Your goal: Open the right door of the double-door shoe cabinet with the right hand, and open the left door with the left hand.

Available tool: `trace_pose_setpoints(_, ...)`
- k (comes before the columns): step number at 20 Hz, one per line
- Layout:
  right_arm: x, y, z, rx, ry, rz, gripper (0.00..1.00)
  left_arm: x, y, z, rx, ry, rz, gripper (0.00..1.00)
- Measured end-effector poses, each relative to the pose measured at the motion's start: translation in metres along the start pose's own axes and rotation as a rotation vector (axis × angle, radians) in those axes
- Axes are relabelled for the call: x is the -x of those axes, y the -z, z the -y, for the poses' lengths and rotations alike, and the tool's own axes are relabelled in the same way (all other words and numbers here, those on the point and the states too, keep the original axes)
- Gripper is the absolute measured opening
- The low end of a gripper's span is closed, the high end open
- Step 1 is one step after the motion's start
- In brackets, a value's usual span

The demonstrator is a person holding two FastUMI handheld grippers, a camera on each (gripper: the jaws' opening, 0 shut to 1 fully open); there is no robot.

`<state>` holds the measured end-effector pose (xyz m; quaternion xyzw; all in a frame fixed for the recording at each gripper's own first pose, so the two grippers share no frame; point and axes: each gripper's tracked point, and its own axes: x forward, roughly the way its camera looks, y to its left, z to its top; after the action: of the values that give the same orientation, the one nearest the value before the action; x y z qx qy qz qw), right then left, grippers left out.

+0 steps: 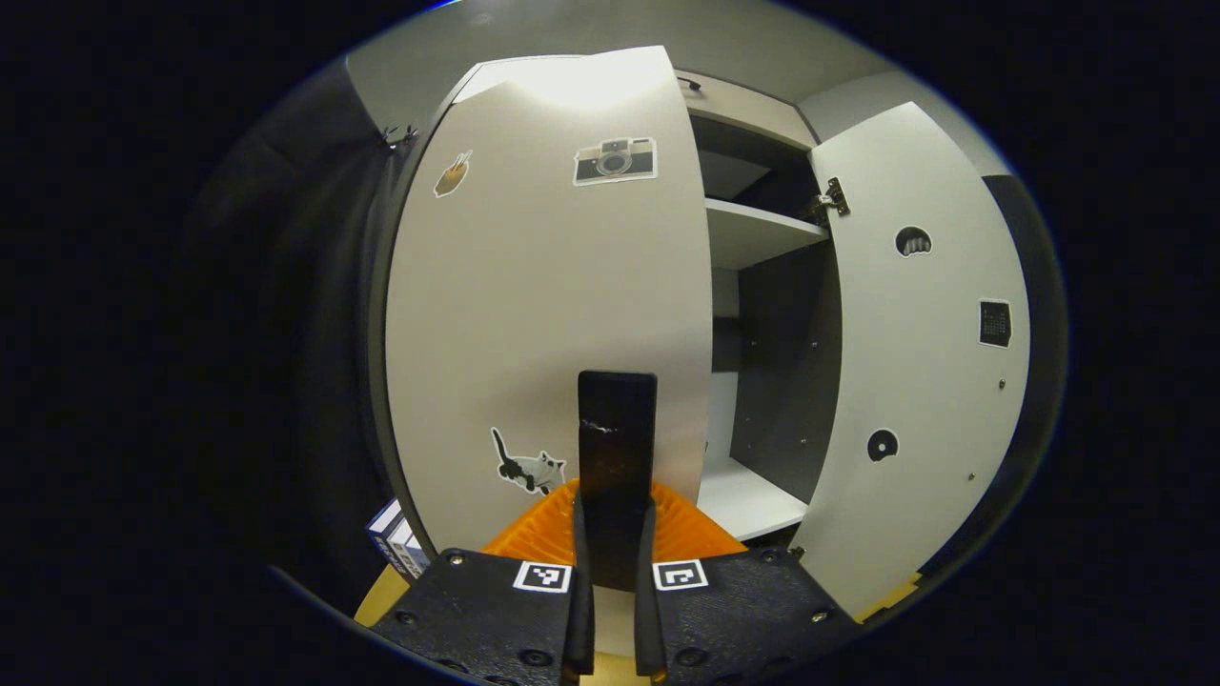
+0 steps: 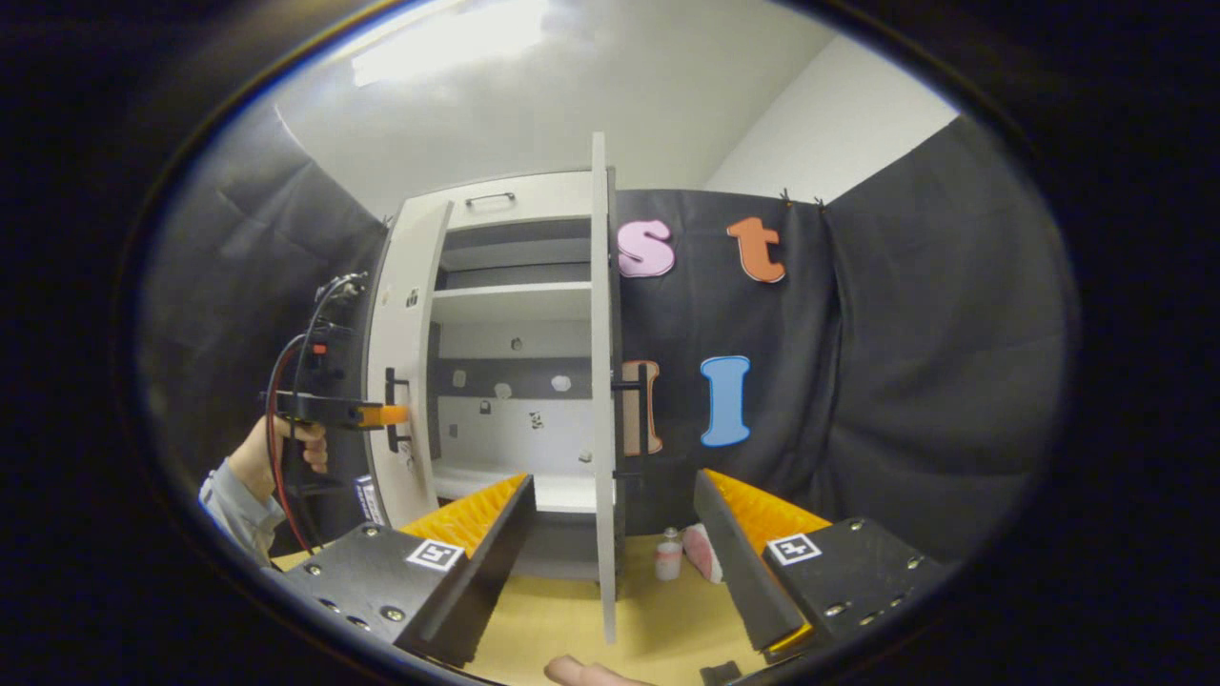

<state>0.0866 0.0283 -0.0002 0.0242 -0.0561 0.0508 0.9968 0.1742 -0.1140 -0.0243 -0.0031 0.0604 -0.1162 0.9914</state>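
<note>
At the near edge of the left gripper view, the left gripper point(image 1: 615, 534) has its fingers pinched on the dark upright bar handle point(image 1: 617, 429) of the pale left door point(image 1: 534, 314), a hold that gives the hand a lever to swing the panel outward. That door, dotted with a cat sticker point(image 1: 526, 467) and a camera sticker point(image 1: 615, 160), stands partly open, its free edge away from the cabinet front. Beyond it the white shoe cabinet point(image 1: 753, 233) shows bare shelves, and the pale right door point(image 1: 920, 362) hangs wide on its hinge. In the right gripper view, the right gripper point(image 2: 610, 562) waits with fingers spread apart on either side of that door's edge-on panel, touching nothing, apparently because its share of the job looks done. Farther off, a hand point(image 2: 276, 453) holds the left gripper against the left door's handle above the light wooden tabletop point(image 2: 658, 619).
</note>
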Motion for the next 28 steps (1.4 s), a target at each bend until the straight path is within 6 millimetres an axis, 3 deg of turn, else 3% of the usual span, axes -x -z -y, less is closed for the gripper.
trace_pose_setpoints(7,0.02,-0.008,-0.023,0.034,0.034,-0.004,0.96,0.047,0.0,-0.029,-0.011,-0.041,-0.007,0.17)
trace_pose_setpoints(9,0.026,-0.009,-0.032,0.022,0.027,-0.007,1.0,0.058,0.0,-0.042,-0.013,-0.058,-0.002,0.17)
trace_pose_setpoints(12,0.035,-0.014,-0.047,0.006,0.011,-0.006,0.96,0.081,-0.001,-0.072,-0.021,-0.104,0.006,0.13)
trace_pose_setpoints(18,0.042,-0.019,-0.086,0.01,-0.04,0.01,1.0,0.115,-0.002,-0.166,-0.066,-0.265,0.009,0.0)
trace_pose_setpoints(19,0.044,-0.019,-0.093,0.012,-0.048,0.009,1.0,0.118,-0.002,-0.173,-0.02,-0.232,0.022,0.0)
trace_pose_setpoints(22,0.048,-0.018,-0.107,0.028,-0.061,0.012,1.0,0.12,0.0,-0.178,0.056,-0.165,0.02,0.0)
trace_pose_setpoints(26,0.053,-0.016,-0.119,0.053,-0.069,0.01,0.96,0.123,0.003,-0.183,-0.01,-0.191,0.019,0.0)
trace_pose_setpoints(28,0.057,-0.015,-0.12,0.062,-0.07,0.012,1.0,0.126,0.001,-0.181,0.02,-0.19,0.022,0.0)
